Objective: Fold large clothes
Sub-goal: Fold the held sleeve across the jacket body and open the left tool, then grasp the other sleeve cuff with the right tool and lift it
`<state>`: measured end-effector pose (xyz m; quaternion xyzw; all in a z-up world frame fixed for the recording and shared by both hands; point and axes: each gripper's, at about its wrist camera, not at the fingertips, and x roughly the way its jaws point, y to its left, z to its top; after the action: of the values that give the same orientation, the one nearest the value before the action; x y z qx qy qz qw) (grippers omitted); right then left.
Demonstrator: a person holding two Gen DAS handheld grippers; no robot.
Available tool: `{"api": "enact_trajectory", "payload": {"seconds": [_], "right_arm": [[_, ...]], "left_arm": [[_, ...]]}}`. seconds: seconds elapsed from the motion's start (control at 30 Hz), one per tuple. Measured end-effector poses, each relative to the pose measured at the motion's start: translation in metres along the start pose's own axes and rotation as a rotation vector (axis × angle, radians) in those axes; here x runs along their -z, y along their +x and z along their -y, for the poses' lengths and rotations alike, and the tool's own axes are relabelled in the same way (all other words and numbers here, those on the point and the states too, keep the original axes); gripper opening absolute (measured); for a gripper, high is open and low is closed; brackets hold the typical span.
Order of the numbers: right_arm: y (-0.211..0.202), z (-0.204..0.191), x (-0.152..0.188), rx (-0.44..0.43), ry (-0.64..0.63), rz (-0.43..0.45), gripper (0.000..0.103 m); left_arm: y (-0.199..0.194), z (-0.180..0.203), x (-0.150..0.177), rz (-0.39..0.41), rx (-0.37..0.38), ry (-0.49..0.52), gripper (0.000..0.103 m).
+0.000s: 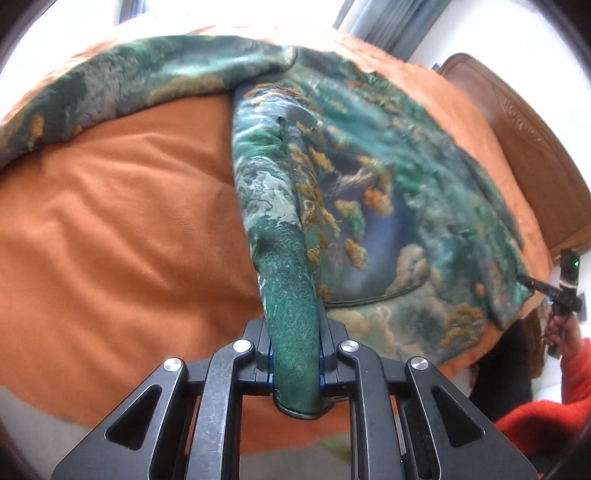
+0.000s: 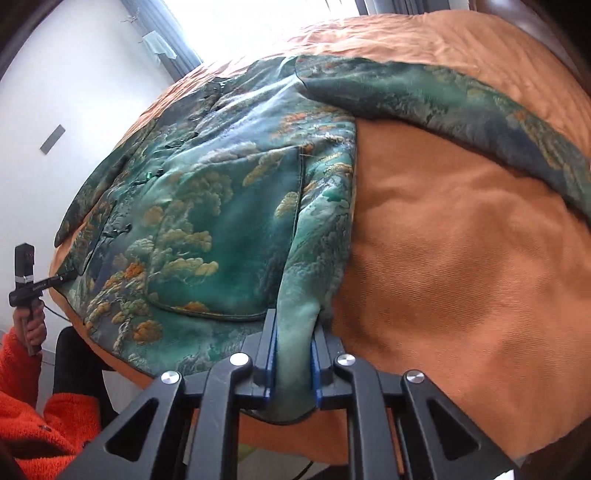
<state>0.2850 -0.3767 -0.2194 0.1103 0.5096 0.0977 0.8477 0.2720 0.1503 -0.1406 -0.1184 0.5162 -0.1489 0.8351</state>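
Between the fingers [image 1: 263, 343] of the left gripper [image 1: 293, 347]: clamps a rolled hem corner of the green brocade jacket [image 1: 369, 192], closed down to little more than the thickness of the bunched cloth. Matches that at the right gripper [image 2: 293, 343], likewise squeezed nearly shut on the opposite hem corner, with a pale green fold standing up between the fingers. Keeps both corners at the near edge of the bed [image 1: 110, 221], over its orange cover.

Outward from there: lies front up across the bed, frog fastenings [image 2: 147, 175] down the middle, a patch pocket [image 2: 229, 236] just beyond the right grip. Runs lengthwise straight away from both pairs of fingers, hem nearest, collar farthest, toward the bright window [image 2: 277, 22]. Stretches crosswise along the hem from one gripper to the other, so favours neither hand. Throws one sleeve [image 1: 129, 81] out sideways past the left gripper and the other sleeve [image 2: 480, 118] out past the right, both on the cover.

Reads as the start of a fold, grips made and the body not yet lifted. Probably calls for carrying the hem up and forward along that long axis toward the collar, both hands level and together. Could go askew if one corner leads, or slip, being a smooth, stiff-looking weave.
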Motion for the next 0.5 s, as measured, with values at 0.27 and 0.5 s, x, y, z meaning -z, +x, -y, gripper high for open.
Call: {"api": "enact_trajectory", "payload": {"seconds": [0.27, 0.5], "right_arm": [[-0.015, -0.002, 0.016, 0.047, -0.035, -0.011, 0.013], [-0.007, 0.021, 0.008, 0.063, 0.03, 0.047, 0.052]], "left_arm": [[0.016, -0.005, 0.017, -0.01, -0.061, -0.013, 0.02], [-0.015, 0.006, 0.003, 0.091, -0.131, 0.001, 0.075]]}}
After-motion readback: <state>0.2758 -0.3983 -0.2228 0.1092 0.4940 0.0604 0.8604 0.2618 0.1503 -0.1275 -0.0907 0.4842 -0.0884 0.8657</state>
